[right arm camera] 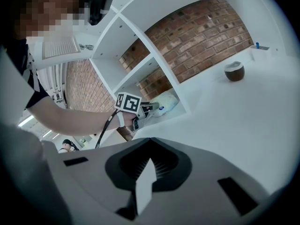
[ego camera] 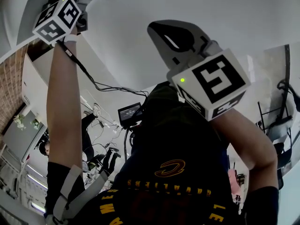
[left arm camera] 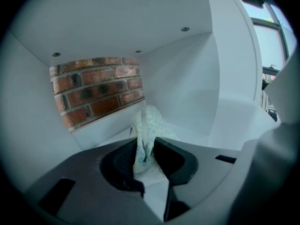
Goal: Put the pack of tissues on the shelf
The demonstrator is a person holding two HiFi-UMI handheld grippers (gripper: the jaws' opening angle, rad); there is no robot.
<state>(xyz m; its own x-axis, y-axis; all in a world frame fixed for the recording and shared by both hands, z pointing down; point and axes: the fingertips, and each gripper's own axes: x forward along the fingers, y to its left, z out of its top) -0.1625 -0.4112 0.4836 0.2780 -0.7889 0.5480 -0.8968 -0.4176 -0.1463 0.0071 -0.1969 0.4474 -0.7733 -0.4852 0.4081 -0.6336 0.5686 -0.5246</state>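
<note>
Left hand-held gripper [left arm camera: 149, 142] clamps the pack [left arm camera: 150, 121] by a thin flap inside the shelf [left arm camera: 187, 102], so it could slip out early; right hand-held gripper [right arm camera: 149, 165] closed, empty.

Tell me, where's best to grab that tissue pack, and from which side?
Probably its thin end flap, where the left gripper pinches it: the pack of tissues is soft and puffy, but that flat seam fits narrow jaws. Come through the shelf opening; walls close the other sides.

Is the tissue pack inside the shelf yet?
Inside: shelf walls surround the pack, with the left gripper shut on it.
</note>
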